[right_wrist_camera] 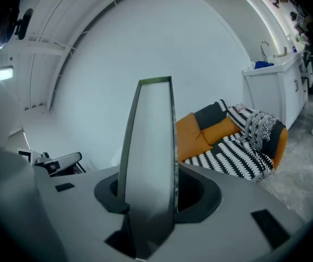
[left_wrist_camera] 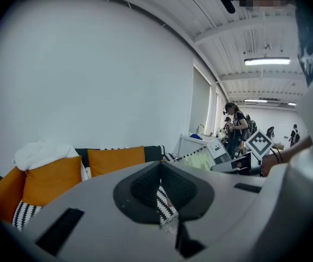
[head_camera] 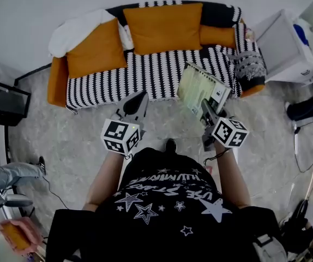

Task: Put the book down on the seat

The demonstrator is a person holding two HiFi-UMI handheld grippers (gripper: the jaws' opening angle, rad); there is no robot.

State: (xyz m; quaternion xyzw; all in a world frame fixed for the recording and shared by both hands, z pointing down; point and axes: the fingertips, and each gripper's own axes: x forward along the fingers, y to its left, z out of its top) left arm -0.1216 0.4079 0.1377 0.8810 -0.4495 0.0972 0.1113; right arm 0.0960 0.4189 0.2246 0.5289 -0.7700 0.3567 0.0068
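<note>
One book (head_camera: 203,86) is hanging tilted before the striped seat (head_camera: 145,72), pinched at its edge by the part-closed right gripper (head_camera: 206,107), left gripper (head_camera: 138,99) idling shut and empty, and is probably risking slipping to the floor (head_camera: 162,119).

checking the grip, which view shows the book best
The head view: the book shows its cover, clamped in the right hand-held gripper. Right gripper view: edge-on. Left gripper view: small, distant.

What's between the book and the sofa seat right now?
Nothing visible. The book, in the right hand-held gripper, is at the seat's front edge. The striped surface there is bare, and the cushions lie farther back.
</note>
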